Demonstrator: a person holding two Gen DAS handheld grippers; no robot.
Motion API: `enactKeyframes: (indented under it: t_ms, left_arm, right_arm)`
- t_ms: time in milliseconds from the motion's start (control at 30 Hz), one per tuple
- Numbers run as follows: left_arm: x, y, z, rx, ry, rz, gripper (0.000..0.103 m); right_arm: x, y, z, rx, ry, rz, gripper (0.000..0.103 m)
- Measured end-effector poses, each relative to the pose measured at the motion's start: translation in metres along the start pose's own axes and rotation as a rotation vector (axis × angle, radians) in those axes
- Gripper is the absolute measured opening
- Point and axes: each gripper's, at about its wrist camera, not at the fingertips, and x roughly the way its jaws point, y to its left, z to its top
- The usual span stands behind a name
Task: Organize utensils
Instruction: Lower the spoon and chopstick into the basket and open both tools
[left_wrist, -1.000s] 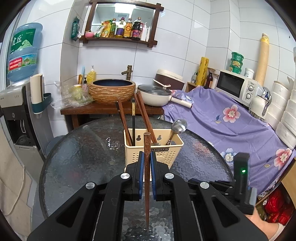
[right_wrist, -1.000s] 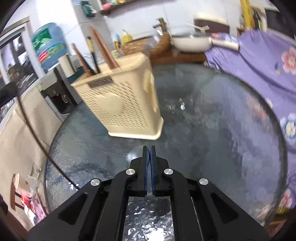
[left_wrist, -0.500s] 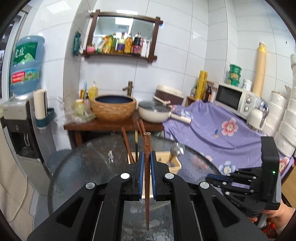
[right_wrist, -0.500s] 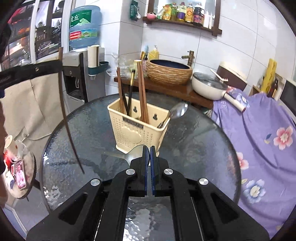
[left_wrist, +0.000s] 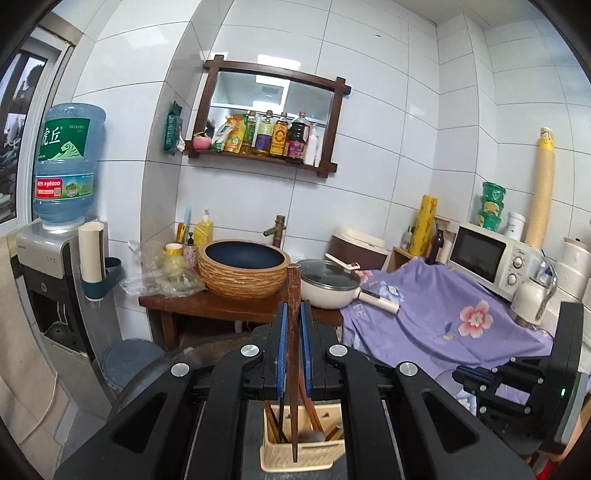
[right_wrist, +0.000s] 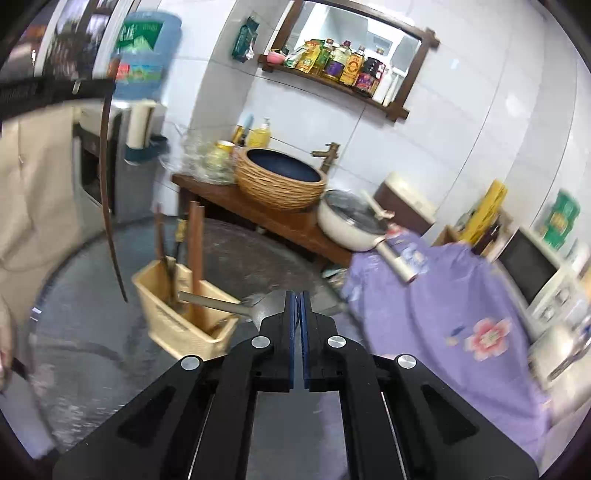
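My left gripper (left_wrist: 291, 306) is shut on a brown wooden chopstick (left_wrist: 294, 406) that hangs upright. In the left wrist view the chopstick's tip lines up over the cream utensil holder (left_wrist: 303, 456), which holds other chopsticks and a spoon. The right wrist view, blurred, shows the chopstick (right_wrist: 107, 192) hanging from the left gripper (right_wrist: 103, 86), its tip above and left of the holder (right_wrist: 173, 325). My right gripper (right_wrist: 297, 295) is shut on the head of a metal utensil (right_wrist: 214, 301), a spoon or fork. Its handle reaches left over the holder. The right gripper (left_wrist: 463, 373) is also visible at the right.
The holder stands on a round glass table (right_wrist: 92, 350). Behind it a wooden stand carries a woven basin (left_wrist: 242, 271) and a lidded pan (left_wrist: 328, 288). A purple flowered cloth (left_wrist: 443, 321) and a microwave (left_wrist: 487, 258) lie to the right. A water dispenser (left_wrist: 55, 258) stands at the left.
Both grippers have risen. The chopstick's tip left the table and now hangs over the holder. The right gripper rolled, and its utensil's handle now lies over the holder.
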Motion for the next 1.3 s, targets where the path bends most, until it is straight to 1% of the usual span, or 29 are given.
enactKeyframes:
  t_ms: [167, 200, 333, 433, 533, 800, 867, 933, 967, 1000, 1033, 1067, 1100, 1133, 1167, 1200, 1233, 1267, 1300]
  left_arm:
    - [0.031, 0.003, 0.000, -0.036, -0.021, 0.040, 0.007]
    - [0.037, 0.004, -0.001, -0.045, -0.020, 0.041, 0.007]
    - [0.060, 0.009, -0.021, -0.063, 0.002, 0.064, 0.007]
    - [0.072, 0.015, -0.039, -0.076, 0.029, 0.080, 0.007]
    - [0.081, 0.021, -0.055, -0.089, 0.066, 0.073, 0.007]
    - [0.102, 0.028, -0.092, -0.107, 0.158, 0.042, 0.007]
    - [0.106, 0.031, -0.100, -0.110, 0.179, 0.037, 0.007]
    - [0.109, 0.033, -0.105, -0.117, 0.190, 0.019, 0.021]
    - [0.109, 0.033, -0.106, -0.110, 0.193, 0.016, 0.036]
    - [0.108, 0.032, -0.107, -0.098, 0.187, 0.017, 0.049]
    - [0.105, 0.030, -0.106, -0.087, 0.175, 0.020, 0.052]
    - [0.098, 0.029, -0.104, -0.070, 0.148, 0.021, 0.055]
    - [0.093, 0.028, -0.102, -0.061, 0.132, 0.017, 0.060]
    - [0.085, 0.027, -0.099, -0.050, 0.110, 0.008, 0.063]
    - [0.078, 0.026, -0.097, -0.042, 0.094, 0.002, 0.074]
    - [0.065, 0.025, -0.094, -0.034, 0.061, 0.001, 0.086]
    - [0.053, 0.024, -0.093, -0.027, 0.026, 0.003, 0.091]
    - [0.035, 0.024, -0.092, -0.016, -0.020, 0.010, 0.097]
    - [0.025, 0.023, -0.093, -0.006, -0.043, 0.016, 0.096]
  right_arm:
    - [0.027, 0.017, 0.007, -0.113, 0.035, -0.050, 0.003]
    - [0.032, 0.022, 0.007, -0.127, 0.048, -0.049, 0.003]
    - [0.056, 0.039, 0.001, -0.195, 0.085, -0.052, 0.003]
    - [0.067, 0.052, -0.002, -0.223, 0.104, -0.030, 0.003]
    - [0.078, 0.067, -0.006, -0.273, 0.105, -0.029, 0.003]
    - [0.103, 0.085, -0.011, -0.237, 0.132, 0.053, 0.004]
    - [0.109, 0.091, -0.015, -0.242, 0.130, 0.051, 0.004]
    - [0.111, 0.090, -0.017, -0.215, 0.115, 0.065, 0.004]
    - [0.111, 0.087, -0.018, -0.190, 0.101, 0.084, 0.006]
    - [0.113, 0.085, -0.019, -0.167, 0.105, 0.094, 0.007]
    - [0.114, 0.083, -0.019, -0.150, 0.107, 0.097, 0.008]
    - [0.113, 0.080, -0.021, -0.124, 0.104, 0.106, 0.014]
    - [0.111, 0.076, -0.023, -0.096, 0.096, 0.120, 0.025]
    - [0.109, 0.073, -0.024, -0.077, 0.084, 0.125, 0.031]
    - [0.103, 0.069, -0.027, -0.043, 0.057, 0.128, 0.047]
    - [0.095, 0.065, -0.030, -0.014, 0.022, 0.131, 0.058]
    - [0.086, 0.062, -0.033, 0.011, -0.016, 0.130, 0.062]
    - [0.077, 0.060, -0.037, 0.032, -0.047, 0.124, 0.070]
    - [0.068, 0.059, -0.042, 0.053, -0.074, 0.114, 0.071]
